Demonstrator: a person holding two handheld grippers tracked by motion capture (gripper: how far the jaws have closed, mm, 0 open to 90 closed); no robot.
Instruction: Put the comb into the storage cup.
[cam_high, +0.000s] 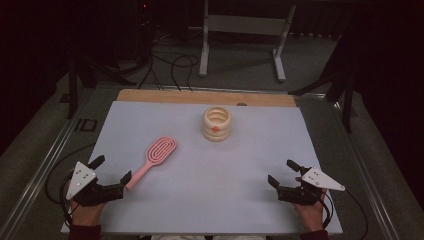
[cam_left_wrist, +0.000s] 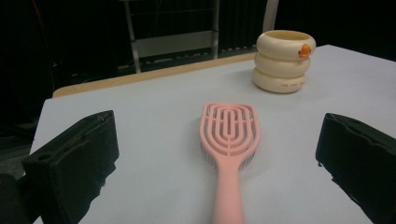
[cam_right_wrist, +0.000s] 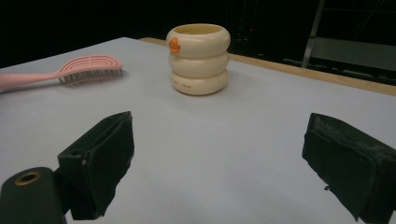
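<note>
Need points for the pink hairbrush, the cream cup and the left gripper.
hairbrush (cam_left_wrist: 229, 128), left gripper view, on its slotted head.
cup (cam_high: 217, 125), high view, on its ringed side.
left gripper (cam_high: 112, 170), high view, midway between its open fingertips.

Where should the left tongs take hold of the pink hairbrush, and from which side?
Probably its handle: narrow, and pointing at the open left tongs. The pink hairbrush lies flat, bristles down, so come from the handle end, one jaw on each side.

left gripper (cam_high: 113, 170) fingers apart, right gripper (cam_high: 283, 173) likewise
</note>
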